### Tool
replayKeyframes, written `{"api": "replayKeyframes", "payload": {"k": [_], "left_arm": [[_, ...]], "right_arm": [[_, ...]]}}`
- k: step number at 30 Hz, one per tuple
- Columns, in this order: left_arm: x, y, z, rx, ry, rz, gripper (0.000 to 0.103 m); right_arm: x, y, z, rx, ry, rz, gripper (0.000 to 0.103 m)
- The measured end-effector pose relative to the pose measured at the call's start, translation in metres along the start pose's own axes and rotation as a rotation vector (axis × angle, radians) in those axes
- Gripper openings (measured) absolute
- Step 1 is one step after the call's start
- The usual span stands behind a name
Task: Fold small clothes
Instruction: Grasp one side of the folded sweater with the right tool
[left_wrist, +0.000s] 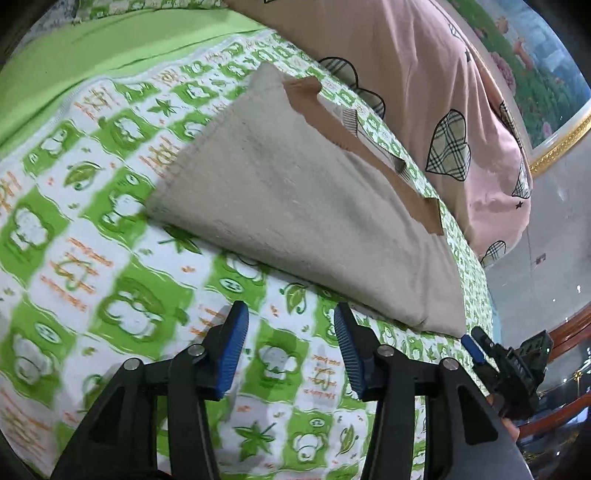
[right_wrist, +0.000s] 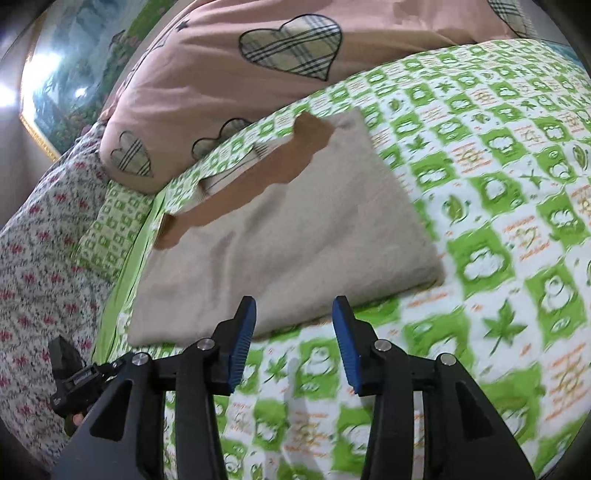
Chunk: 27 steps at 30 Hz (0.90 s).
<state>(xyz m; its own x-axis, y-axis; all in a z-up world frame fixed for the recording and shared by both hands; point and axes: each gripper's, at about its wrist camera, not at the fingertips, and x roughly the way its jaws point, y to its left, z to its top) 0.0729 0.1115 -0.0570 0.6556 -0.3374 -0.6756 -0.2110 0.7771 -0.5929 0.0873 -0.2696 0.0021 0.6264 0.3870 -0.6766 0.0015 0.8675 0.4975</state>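
Bedsheet (left_wrist: 110, 229): folded garment (left_wrist: 295, 229) (beige, apparently) ahead of left gripper (left_wrist: 291, 343).

The folded garment (left_wrist: 295, 206) was beige with a brown trim; the bedsheet (left_wrist: 110, 258) green-and-white checked; the pillow (right_wrist: 221, 74) pink with plaid hearts.

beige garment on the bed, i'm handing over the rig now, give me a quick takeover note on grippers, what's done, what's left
Left gripper: open, empty, over the green patterned bedsheet, just short of the garment.
Right gripper: open, empty, at the garment's near edge.
Beige garment: lies flat on the sheet, folded over, brown trim along the far edge, near the pink heart quilt.
Done: looks like at least one fold.
Left: probably another fold; check whether it is compact enough.
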Motion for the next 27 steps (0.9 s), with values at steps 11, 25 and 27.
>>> {"api": "replayKeyframes", "payload": {"k": [11,25,27], "left_arm": [[0.023,0.018,0.036,-0.164,-0.102,-0.071,0.063],[0.049,0.008,0.083,-0.19,-0.224,-0.002,0.011],[0.043,-0.008,0.085,-0.129,-0.244,-0.006,0.009]], "right_arm": [[0.002,0.012,-0.021,-0.005,0.033,0.053,0.05],[0.016,0.01,0.011,-0.002,0.039,0.091,0.05],[0.016,0.009,0.025,-0.005,0.03,0.111,0.05]]}}
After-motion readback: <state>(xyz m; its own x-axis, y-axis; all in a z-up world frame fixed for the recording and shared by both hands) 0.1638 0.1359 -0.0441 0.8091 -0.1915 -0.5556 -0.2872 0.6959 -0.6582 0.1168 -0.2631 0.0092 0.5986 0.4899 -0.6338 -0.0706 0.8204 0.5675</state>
